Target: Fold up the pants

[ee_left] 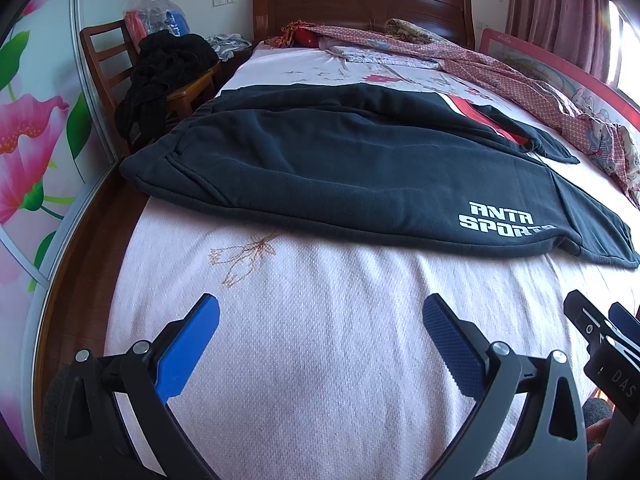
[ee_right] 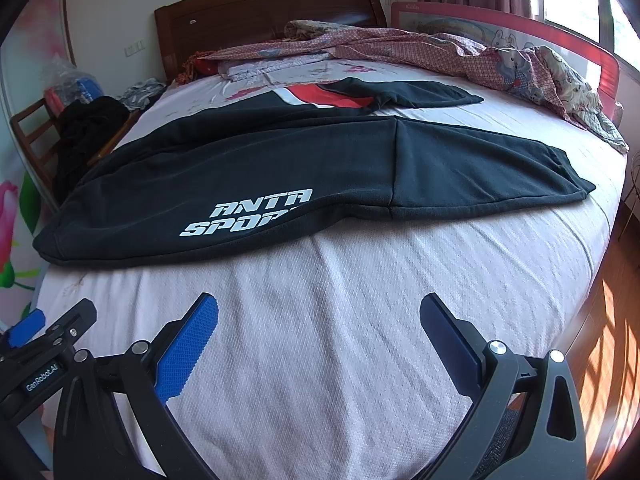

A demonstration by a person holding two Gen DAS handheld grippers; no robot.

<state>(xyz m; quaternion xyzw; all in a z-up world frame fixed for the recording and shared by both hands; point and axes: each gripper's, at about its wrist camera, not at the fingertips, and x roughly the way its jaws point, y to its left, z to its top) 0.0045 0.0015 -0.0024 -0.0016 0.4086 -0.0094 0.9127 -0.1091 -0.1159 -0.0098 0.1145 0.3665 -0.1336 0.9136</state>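
Dark navy sweatpants (ee_left: 340, 168) with white "ANTA SPORTS" lettering and a red-and-white stripe lie flat across the bed, waistband to the left, legs to the right. They also show in the right wrist view (ee_right: 280, 168). My left gripper (ee_left: 320, 320) is open and empty, hovering over bare sheet in front of the pants' near edge. My right gripper (ee_right: 320, 320) is open and empty too, beside the left one, over the sheet nearer the leg end. Neither touches the pants.
The bed has a pale pink sheet (ee_left: 320, 360) and a wooden headboard (ee_left: 360, 4). A crumpled patterned quilt (ee_right: 460, 52) lies along the far right by a red bed rail (ee_right: 560, 36). A wooden chair (ee_left: 120, 80) with dark clothes stands at the left.
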